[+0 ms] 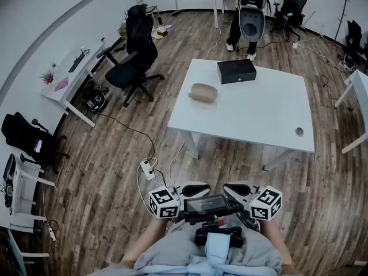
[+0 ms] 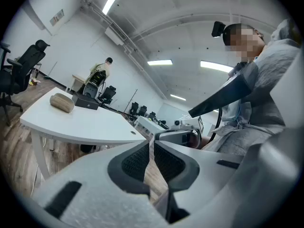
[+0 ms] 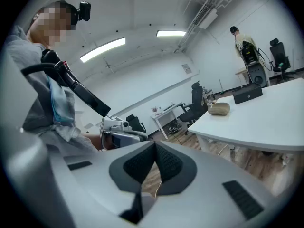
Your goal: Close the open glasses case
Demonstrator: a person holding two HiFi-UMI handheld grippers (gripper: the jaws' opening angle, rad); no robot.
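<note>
Holding the left tongs (image 2: 151, 152) and right tongs (image 3: 155, 158) pressed together and empty at the waist, a person stands well short of the white surface (image 1: 259, 119), seemingly yet to approach the beige glasses case (image 1: 203, 92) lying far-left beside a black box (image 1: 236, 71).

Wood-plank floor (image 1: 103, 160), white walls (image 1: 34, 27), white table (image 1: 259, 119), black office chairs (image 1: 138, 56), long ceiling strip lights (image 2: 159, 62).
</note>
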